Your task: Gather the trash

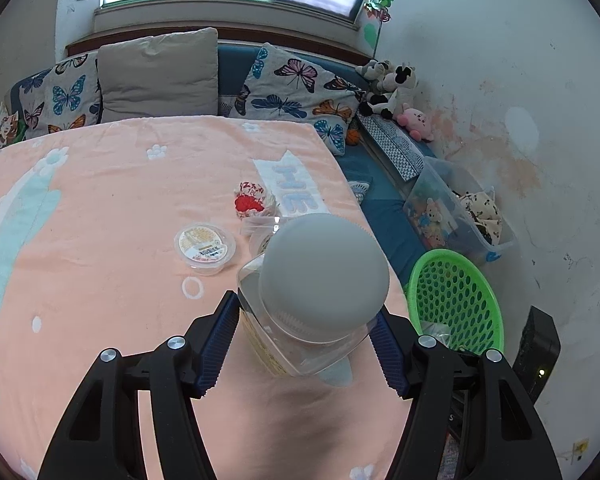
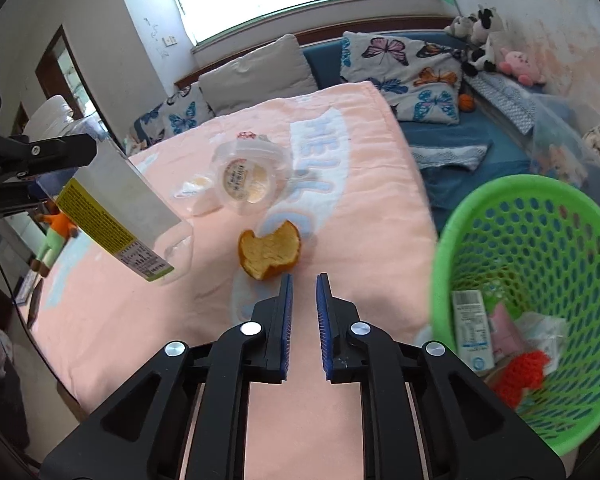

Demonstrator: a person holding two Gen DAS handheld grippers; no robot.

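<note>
Clear plastic forms the jar (image 1: pixel 300 320) that your left hand-held gripper (image 1: pixel 306 344) pinches by its sides; a round grey lid (image 1: pixel 324 276) closes its top and a yellow label runs down one wall. In the right wrist view the same jar (image 2: pixel 120 208) hangs tilted above the pink blanket (image 2: pixel 340 208), at ten o'clock from your right hand-held gripper (image 2: pixel 304 292), with part of the left gripper's black frame showing at the picture's left edge.

Your right hand-held gripper is nearly pressed together, a narrow gap between its blue pads (image 2: pixel 286 320), and nothing lies between them. A piece of orange peel (image 2: pixel 270 254) rests on the blanket just beyond its tips, at eleven o'clock. Farther off at twelve o'clock lies a clear plastic cup on its side (image 2: pixel 246 178), with a small flat tub (image 2: pixel 196 192) beside it.

In the left wrist view a round lidded tub (image 1: pixel 205 245) sits on the blanket at eleven o'clock from the jar, and a crumpled red-and-white wrapper (image 1: pixel 254 200) lies beyond it.

At three o'clock from both grippers stands the green perforated basket (image 2: pixel 456 240), off the blanket's right edge. It holds a white carton (image 2: pixel 472 328), a pink packet (image 2: pixel 506 332) and a red mesh scrap (image 2: pixel 520 376).
</note>
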